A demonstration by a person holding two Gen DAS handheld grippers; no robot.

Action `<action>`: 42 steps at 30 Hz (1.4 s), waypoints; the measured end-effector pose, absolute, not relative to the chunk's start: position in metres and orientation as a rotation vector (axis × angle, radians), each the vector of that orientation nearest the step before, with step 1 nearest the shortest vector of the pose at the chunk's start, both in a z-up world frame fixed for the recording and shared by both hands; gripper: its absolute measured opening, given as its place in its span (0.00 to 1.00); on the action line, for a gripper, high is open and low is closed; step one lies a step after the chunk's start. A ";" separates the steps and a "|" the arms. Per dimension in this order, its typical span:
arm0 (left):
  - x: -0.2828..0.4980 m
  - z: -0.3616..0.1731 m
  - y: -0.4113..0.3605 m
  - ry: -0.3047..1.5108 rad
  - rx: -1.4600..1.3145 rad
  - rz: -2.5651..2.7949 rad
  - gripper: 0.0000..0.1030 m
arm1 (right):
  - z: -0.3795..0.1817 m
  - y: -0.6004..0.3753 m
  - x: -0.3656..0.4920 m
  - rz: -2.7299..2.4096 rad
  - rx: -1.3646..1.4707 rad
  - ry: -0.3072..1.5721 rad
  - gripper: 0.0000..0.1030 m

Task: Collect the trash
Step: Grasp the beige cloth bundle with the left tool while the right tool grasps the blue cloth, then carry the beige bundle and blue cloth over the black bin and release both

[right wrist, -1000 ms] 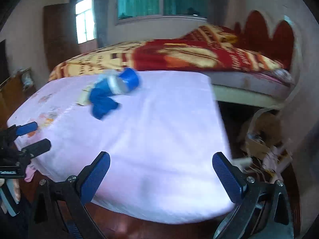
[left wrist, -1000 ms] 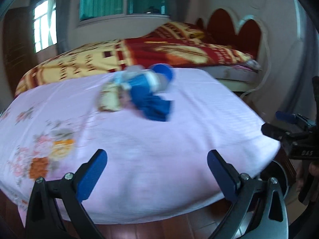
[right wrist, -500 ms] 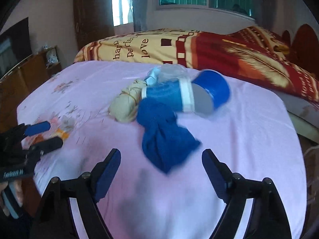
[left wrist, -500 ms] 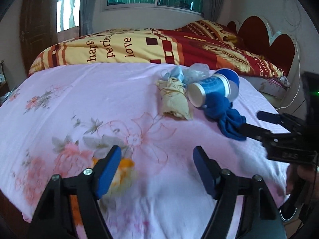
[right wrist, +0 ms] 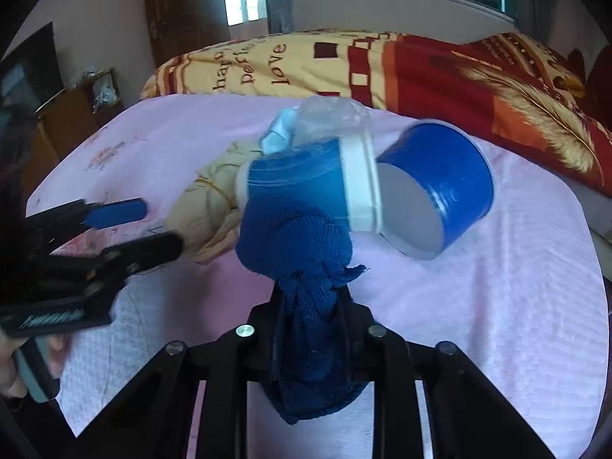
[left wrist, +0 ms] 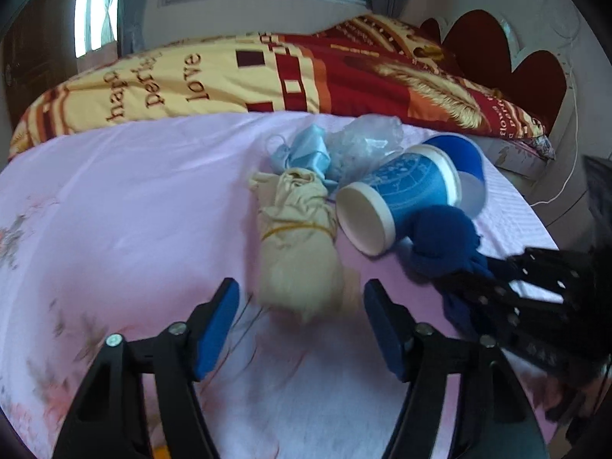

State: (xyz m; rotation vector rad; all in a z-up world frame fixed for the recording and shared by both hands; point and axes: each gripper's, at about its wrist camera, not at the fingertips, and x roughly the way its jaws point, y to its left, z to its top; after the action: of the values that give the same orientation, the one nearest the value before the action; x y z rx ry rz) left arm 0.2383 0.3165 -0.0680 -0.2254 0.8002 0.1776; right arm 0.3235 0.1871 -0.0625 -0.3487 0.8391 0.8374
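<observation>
L gripper jaws open, straddling beige cloth bundle on pink sheet. Paper cup on its side just right of it, plastic bag behind. R gripper jaws clamped on blue sock, which touches cup.

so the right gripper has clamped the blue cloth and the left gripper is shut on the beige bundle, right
Not quite. The left gripper is open: in the left wrist view its blue pads stand apart on either side of the beige bundle, not closed on it. The rest holds: the right wrist view shows the right gripper clamped on the blue cloth.
</observation>
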 end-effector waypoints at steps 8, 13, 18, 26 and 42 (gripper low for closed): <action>0.269 -0.076 0.317 0.864 -0.234 0.170 0.44 | -0.063 0.187 0.330 0.847 -0.296 0.858 0.18; 0.244 -0.070 0.323 0.817 -0.275 0.168 0.22 | -0.054 0.173 0.319 0.864 -0.266 0.844 0.14; 0.198 -0.064 0.314 0.772 -0.275 0.165 0.21 | -0.043 0.155 0.297 0.864 -0.258 0.810 0.13; 0.157 -0.056 0.284 0.763 -0.248 0.166 0.21 | -0.030 0.121 0.269 0.824 -0.207 0.799 0.13; 0.115 -0.029 0.196 0.675 -0.194 0.056 0.21 | 0.014 -0.002 0.207 0.719 -0.162 0.708 0.13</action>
State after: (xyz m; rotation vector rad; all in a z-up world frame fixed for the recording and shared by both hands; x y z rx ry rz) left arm 0.1145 0.1964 -0.0285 -0.1945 0.6748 0.0556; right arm 0.2068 -0.0016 0.0142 -0.1622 0.7081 0.7187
